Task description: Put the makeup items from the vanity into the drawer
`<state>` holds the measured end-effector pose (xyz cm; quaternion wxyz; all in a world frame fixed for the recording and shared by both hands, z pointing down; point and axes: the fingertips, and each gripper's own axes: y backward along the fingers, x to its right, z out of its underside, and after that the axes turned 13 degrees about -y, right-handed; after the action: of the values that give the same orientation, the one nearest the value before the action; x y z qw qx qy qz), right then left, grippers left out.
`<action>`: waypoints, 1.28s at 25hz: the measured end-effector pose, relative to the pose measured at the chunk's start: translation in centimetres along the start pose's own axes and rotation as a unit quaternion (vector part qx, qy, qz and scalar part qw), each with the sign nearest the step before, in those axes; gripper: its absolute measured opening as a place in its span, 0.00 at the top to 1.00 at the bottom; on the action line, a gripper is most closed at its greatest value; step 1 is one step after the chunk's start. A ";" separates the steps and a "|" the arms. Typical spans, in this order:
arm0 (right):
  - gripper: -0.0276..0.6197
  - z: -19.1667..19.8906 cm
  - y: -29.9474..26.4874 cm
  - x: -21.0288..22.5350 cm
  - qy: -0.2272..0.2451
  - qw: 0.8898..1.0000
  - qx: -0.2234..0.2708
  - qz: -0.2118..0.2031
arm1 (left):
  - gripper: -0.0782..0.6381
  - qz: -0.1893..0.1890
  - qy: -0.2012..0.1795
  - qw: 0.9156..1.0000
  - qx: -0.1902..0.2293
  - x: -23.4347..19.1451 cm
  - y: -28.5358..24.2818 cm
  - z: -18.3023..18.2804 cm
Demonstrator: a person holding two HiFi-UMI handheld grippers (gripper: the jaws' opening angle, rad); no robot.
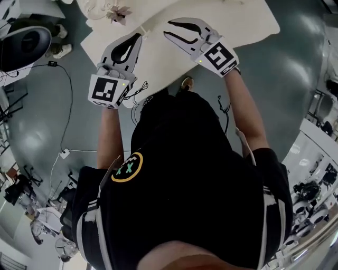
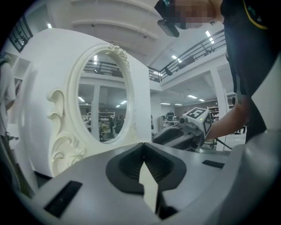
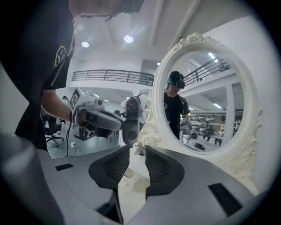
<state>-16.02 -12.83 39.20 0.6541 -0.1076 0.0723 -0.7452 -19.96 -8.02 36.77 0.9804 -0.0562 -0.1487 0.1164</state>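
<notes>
My two grippers hover over the white vanity top, side by side. The left gripper is shut, its tips meeting with nothing between them. The right gripper stands narrowly open, and only bare vanity top shows through the gap. Beyond both stands the oval mirror in its white carved frame. A small pale flower ornament lies at the mirror's foot, also visible from above. I cannot make out any makeup item or a drawer.
From each gripper I see the other: the right gripper and the left gripper. A black round seat stands at the far left. On the grey floor lie a black cable and a white adapter. The person's shoe is under the vanity's edge.
</notes>
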 end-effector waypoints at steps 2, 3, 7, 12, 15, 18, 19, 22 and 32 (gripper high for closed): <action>0.75 -0.6 2.6 0.9 0.000 0.999 0.015 0.036 | 0.86 0.039 -0.008 0.999 0.017 1.2 -2.6 -0.8; 0.75 -0.9 3.9 1.3 0.005 0.998 0.022 0.054 | 0.86 0.059 -0.012 0.998 0.026 1.8 -3.9 -1.1; 0.75 -1.3 8.9 2.2 0.020 0.993 0.040 0.110 | 0.86 0.127 -0.024 0.990 0.053 5.3 -7.9 -2.6; 0.75 -1.8 16.3 2.5 -0.011 0.979 0.076 0.189 | 0.86 0.205 -0.042 0.974 0.083 11.1 -11.7 -5.8; 0.76 -1.5 20.2 2.6 -0.032 0.967 0.089 0.237 | 0.86 0.251 -0.057 0.960 0.106 14.2 -13.3 -7.9; 0.76 -0.9 22.5 2.7 -0.045 0.960 0.095 0.261 | 0.86 0.274 -0.065 0.953 0.112 15.9 -14.2 -8.9; 0.76 -0.6 22.9 2.9 -0.048 0.958 0.096 0.267 | 0.86 0.277 -0.067 0.952 0.113 16.2 -14.5 -9.0; 0.77 -0.4 23.7 3.2 -0.051 0.954 0.101 0.277 | 0.86 0.283 -0.071 0.950 0.114 16.7 -15.1 -9.2; 0.90 -0.6 24.1 3.6 -0.051 0.949 0.122 0.285 | 0.86 0.254 -0.068 0.960 0.097 15.4 -15.1 -8.7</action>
<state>6.47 -19.69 32.86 0.8504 -0.0394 -0.0249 -0.5240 0.22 -19.49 34.99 0.9068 0.0108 -0.1839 0.3792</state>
